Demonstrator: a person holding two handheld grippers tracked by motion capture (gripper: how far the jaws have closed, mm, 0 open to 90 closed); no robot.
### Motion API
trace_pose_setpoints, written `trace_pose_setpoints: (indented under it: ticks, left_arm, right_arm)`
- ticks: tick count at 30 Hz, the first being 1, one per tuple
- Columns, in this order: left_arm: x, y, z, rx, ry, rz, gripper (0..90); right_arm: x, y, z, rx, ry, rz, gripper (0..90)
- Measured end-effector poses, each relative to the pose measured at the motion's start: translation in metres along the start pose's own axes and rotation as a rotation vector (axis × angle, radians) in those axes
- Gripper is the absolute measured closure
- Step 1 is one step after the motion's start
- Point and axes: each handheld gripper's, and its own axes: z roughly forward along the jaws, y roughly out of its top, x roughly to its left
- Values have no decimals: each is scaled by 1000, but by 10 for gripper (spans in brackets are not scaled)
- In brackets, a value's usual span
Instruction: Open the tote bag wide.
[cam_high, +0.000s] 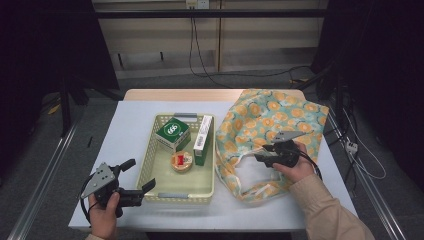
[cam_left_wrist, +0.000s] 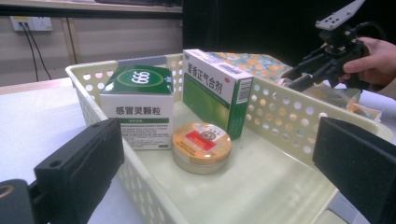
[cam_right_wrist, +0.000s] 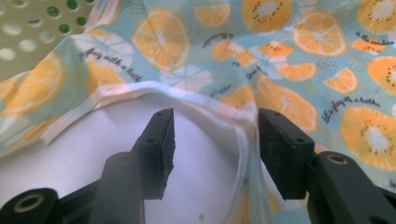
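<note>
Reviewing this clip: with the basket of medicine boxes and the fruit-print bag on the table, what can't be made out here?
- Inside of the fruit-print bag: in the high view its own folded cloth covers it.
- Right gripper: in the right gripper view the bag's hem crosses between the parted jaws; contact with the pads is unclear.
- Round tin: lid print too small in the high view.
- Left gripper: jaws cut off by the bottom edge in the left gripper view.

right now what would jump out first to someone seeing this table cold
The cloth bag printed with orange slices, spread over the table's right side, with the right gripper held over its handle loop, jaws apart. Next, the cream basket in the middle holding a green and white box, a long green box and a round tin.
</note>
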Motion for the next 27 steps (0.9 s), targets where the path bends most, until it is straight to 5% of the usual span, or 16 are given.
trace_pose_setpoints:
  ticks: [5,11,16,24,27]
  left_arm:
    - [0,0,0,-1,-2,-3,21]
    - [-1,1,1,-1,-6,4,21]
    - [-1,0,3,0,-11,-3,21]
    - [-2,0,5,3,-11,3,21]
    - [-1,0,5,5,-10,6,21]
  right_arm:
    - [7,-12,-4,20,44,-18,606]
    - [7,-16,6,47,14,-39,784]
    - [-2,-16,15,28,7,12,890]
    - [-17,-7,26,-4,-71,57,900]
    - [-17,-6,30,-13,-23,85,900]
